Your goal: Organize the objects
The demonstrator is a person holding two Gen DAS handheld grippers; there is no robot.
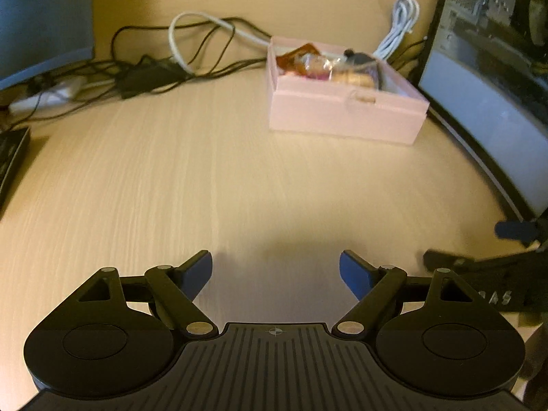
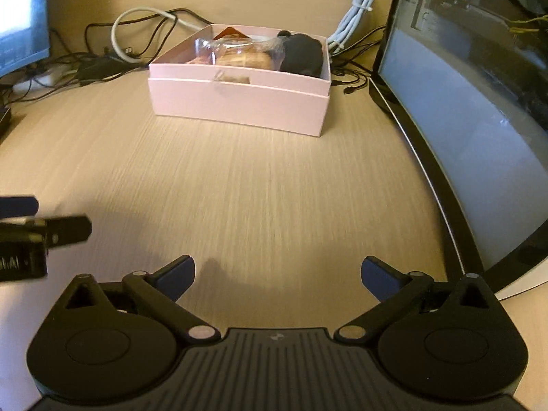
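A pink open box (image 1: 346,113) stands on the wooden desk, far ahead and right in the left wrist view. It also shows in the right wrist view (image 2: 239,102), ahead and centre. It holds wrapped snacks (image 2: 236,54), an orange packet (image 1: 294,56) and a black rounded object (image 2: 303,54). My left gripper (image 1: 275,270) is open and empty, low over the bare desk. My right gripper (image 2: 277,275) is open and empty, also well short of the box. Each gripper shows at the edge of the other's view.
A curved monitor (image 2: 462,109) runs along the right side. Tangled black cables and a black adapter (image 1: 150,75) lie behind, with a white coiled cable (image 2: 356,10) near the box. Another screen (image 1: 41,17) stands at far left, a dark device (image 1: 10,157) at the left edge.
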